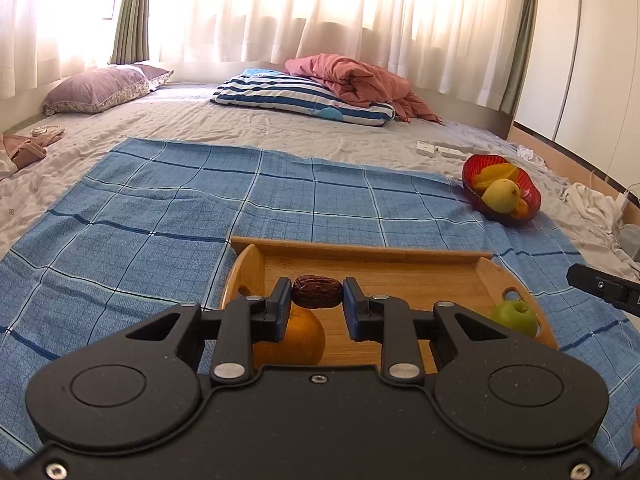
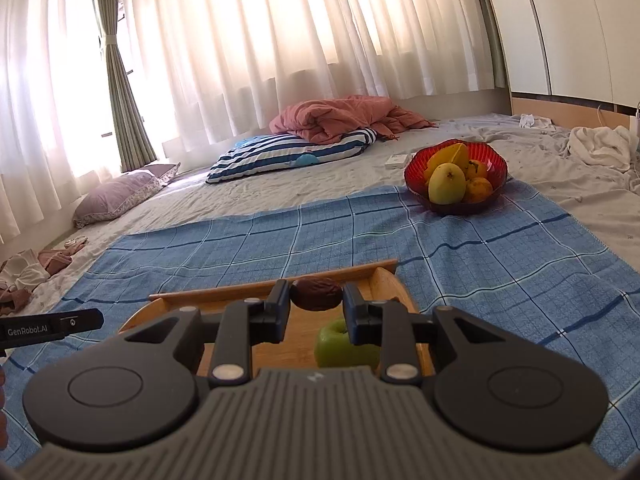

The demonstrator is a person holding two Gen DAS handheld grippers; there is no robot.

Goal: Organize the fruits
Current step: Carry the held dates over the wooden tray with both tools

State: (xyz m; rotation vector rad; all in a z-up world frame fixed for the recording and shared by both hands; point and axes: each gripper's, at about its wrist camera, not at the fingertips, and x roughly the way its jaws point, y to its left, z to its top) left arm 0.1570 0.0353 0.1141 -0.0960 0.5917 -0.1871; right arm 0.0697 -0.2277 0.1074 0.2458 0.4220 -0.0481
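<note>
My left gripper (image 1: pixel 317 298) is shut on a wrinkled brown date (image 1: pixel 317 295), held above a wooden tray (image 1: pixel 400 276) on the blue checked cloth. An orange fruit (image 1: pixel 298 340) lies in the tray below its left finger, and a green apple (image 1: pixel 515 316) sits at the tray's right end. My right gripper (image 2: pixel 316 298) is shut on a second brown date (image 2: pixel 316 293), above the same tray (image 2: pixel 384 280) and the green apple (image 2: pixel 340 346). A red bowl (image 2: pixel 416 170) holding yellow and orange fruits stands at the cloth's far right corner, also the red bowl (image 1: pixel 528 188).
The blue cloth (image 1: pixel 160 216) covers a grey bed. A striped pillow (image 1: pixel 304 98) and a pink quilt (image 1: pixel 356 78) lie at the back, a purple pillow (image 1: pixel 96 88) at far left. The other gripper's tip (image 1: pixel 604 286) shows at right, and the other's tip (image 2: pixel 52 326) at left.
</note>
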